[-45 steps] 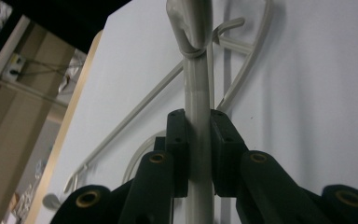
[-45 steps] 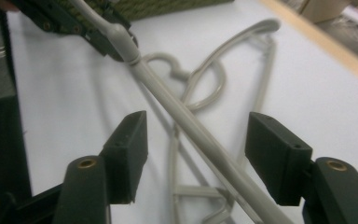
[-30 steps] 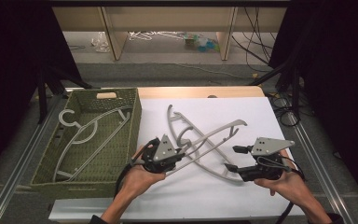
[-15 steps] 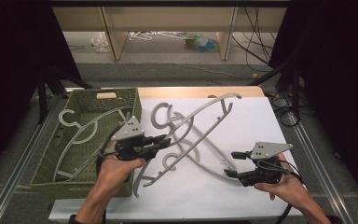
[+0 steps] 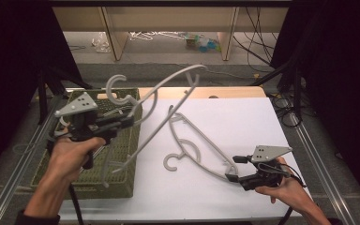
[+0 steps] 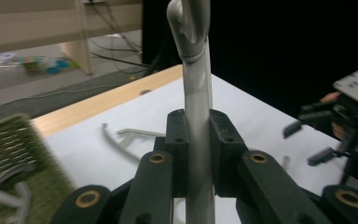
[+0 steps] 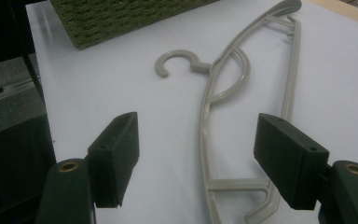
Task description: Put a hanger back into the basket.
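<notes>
Crate: the green crate (image 5: 122,154) stands at my left, off the white sheet's (image 5: 243,122) left edge; grey hangers (image 6: 9,186) lie inside it, how many I cannot tell.
Left tongs: my left tongs (image 5: 124,121) are clamped on a grey hanger (image 5: 168,101), my jaws pressing either side of its neck just below the hook, as the left gripper view shows (image 6: 196,135).
Held hanger: it hangs in the air, tilted, its hook over the crate's far edge, one arm rising toward the wooden strip, its lower end dipping over the crate's near right part.
Right tongs: my right tongs (image 5: 233,168) have their jaws spread wide, holding nothing, low over the sheet's near right part.
Second hanger: it (image 7: 242,93) lies flat on the sheet, its near end between my right jaws without touching them, its hook pointing toward the crate.
</notes>
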